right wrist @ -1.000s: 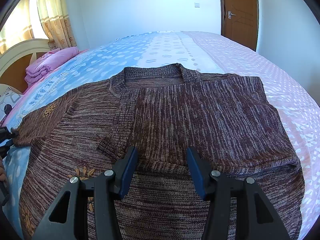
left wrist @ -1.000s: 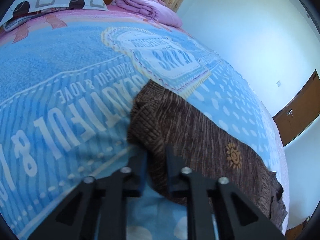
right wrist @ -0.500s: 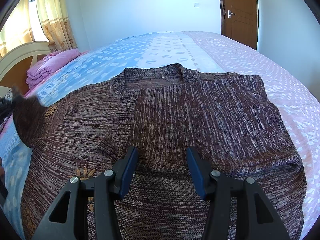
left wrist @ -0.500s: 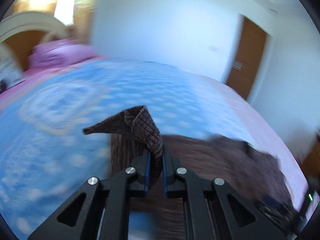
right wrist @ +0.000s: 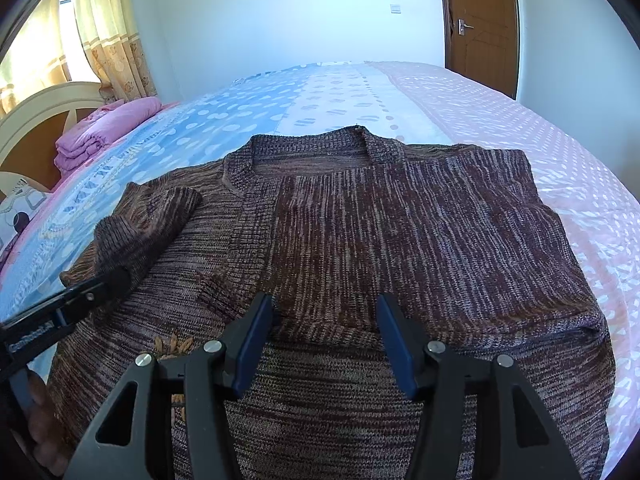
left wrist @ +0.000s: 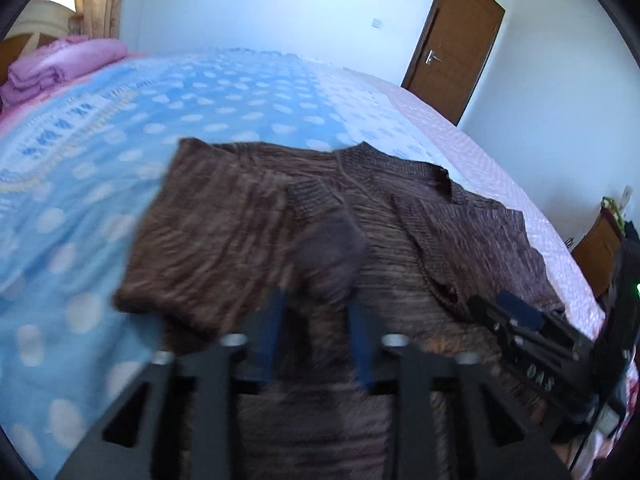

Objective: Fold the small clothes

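Observation:
A brown knitted cardigan [right wrist: 400, 220] lies flat on the bed, neck away from me. Its left sleeve [right wrist: 152, 220] is folded over onto the body, and its cuff [left wrist: 328, 248] lies just ahead of my left gripper [left wrist: 318, 312], whose jaws stand open with nothing between them. The left gripper also shows in the right wrist view [right wrist: 92, 292], at the cuff. My right gripper [right wrist: 326, 320] is open and empty, hovering over the cardigan's lower middle. It appears in the left wrist view [left wrist: 516, 316] at the right.
The bed has a blue dotted cover [left wrist: 80, 200] on the left and a pink one [right wrist: 560, 140] on the right. Folded pink bedding [right wrist: 104, 132] and a pillow [right wrist: 20, 208] lie by the headboard. A wooden door [right wrist: 480, 20] stands beyond the bed.
My left gripper lifted the sleeve, swung it right over the cardigan's body and opened, letting the cuff go. The right gripper has stayed still and open.

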{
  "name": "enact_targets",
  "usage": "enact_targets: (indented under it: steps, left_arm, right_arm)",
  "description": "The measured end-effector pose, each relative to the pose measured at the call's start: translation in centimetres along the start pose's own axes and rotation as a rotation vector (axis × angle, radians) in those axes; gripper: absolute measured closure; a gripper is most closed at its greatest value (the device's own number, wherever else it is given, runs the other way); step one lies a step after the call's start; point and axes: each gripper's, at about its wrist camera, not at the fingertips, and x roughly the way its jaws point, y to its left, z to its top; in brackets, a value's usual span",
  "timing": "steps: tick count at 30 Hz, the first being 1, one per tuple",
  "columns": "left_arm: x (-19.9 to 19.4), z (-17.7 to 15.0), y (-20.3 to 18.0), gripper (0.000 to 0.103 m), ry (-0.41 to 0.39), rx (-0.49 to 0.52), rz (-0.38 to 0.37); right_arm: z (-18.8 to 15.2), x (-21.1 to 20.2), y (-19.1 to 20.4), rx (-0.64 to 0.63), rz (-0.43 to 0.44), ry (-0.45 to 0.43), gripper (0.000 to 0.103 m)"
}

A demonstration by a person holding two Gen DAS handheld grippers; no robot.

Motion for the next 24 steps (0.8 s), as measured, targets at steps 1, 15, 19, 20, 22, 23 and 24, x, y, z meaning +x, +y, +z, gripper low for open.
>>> enact_targets:
  steps: [1,15,19,20,22,23,24]
  left_arm:
    - [-0.7,-0.6,0.1,0.027,-0.016,-0.007,0.005]
    - [-1.4,-3.3,6.0,0.011,-0.109,-0.279,-0.007]
    - [-1.5,-3.7,6.2,0.011,-0.122,-0.286,-0.028]
    - [-1.6,-3.6,6.4,0.011,-0.123,-0.287,-0.031]
    - [-1.8,-3.6,6.4,0.010,-0.125,-0.282,-0.030]
    - [-1.8,-3.6,6.4,0.010,-0.126,-0.279,-0.030]
    - [-1.7,-3.7,6.4,0.009,-0.127,-0.276,-0.031]
  right_arm:
    - [0.0,0.0,0.0,0.000,0.001,0.002,0.046]
    - [6.8,0.0,7.2,-0.038,0.220,0.006,0.045]
    - [6.8,3.3,10.7,-0.158,0.116,0.090,0.045]
    - [6.7,3.2,10.5,-0.153,0.092,0.073,0.045]
    - [6.5,1.9,8.6,-0.075,0.119,-0.001,0.045]
    - [6.5,1.6,7.5,-0.031,0.139,-0.014,0.045]
    - [6.4,1.4,6.3,0.015,0.155,-0.019,0.045]
